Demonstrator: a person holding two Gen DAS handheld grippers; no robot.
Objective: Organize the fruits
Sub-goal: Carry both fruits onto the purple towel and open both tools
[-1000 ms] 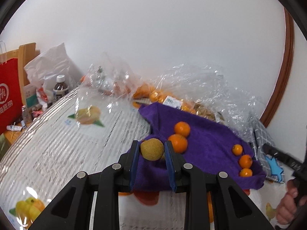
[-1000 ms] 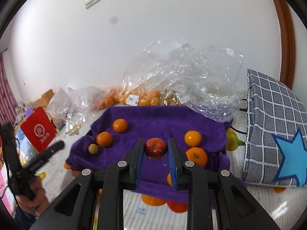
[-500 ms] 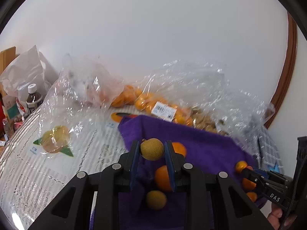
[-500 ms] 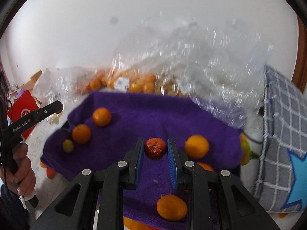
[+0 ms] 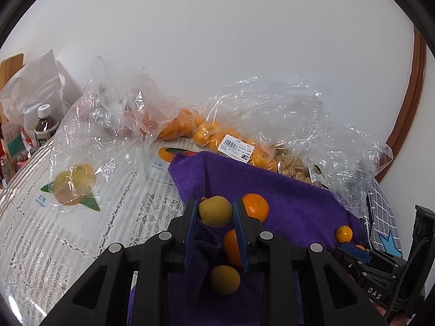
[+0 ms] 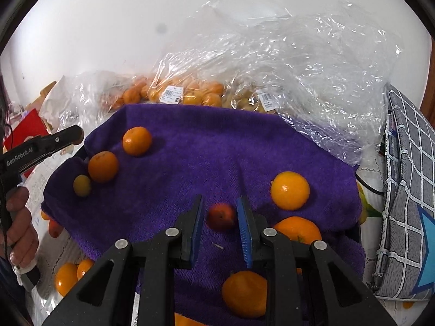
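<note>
My left gripper (image 5: 214, 216) is shut on a round greenish-brown fruit (image 5: 215, 210), held over the left end of the purple towel (image 5: 288, 193). A second greenish fruit (image 5: 225, 279) and two oranges (image 5: 255, 207) lie on the towel beneath it. In the right wrist view my right gripper (image 6: 220, 218) hovers low over the towel (image 6: 206, 149) and its jaws are opening. A small red fruit (image 6: 220, 216), blurred, sits between them with a gap to the left pad. Oranges (image 6: 289, 190) lie to its right and in front.
Clear plastic bags of oranges (image 5: 214, 133) and crumpled film (image 6: 312, 62) line the wall behind the towel. A grey checked bag (image 6: 407, 190) lies on the right. Bottles (image 5: 45, 125) and a white bag stand far left. A hand (image 6: 19, 225) holds the left gripper's handle.
The right gripper sank toward the towel and its jaws parted; the red fruit slipped lower between them. The left gripper carried its fruit over the towel's left end, then held still.
</note>
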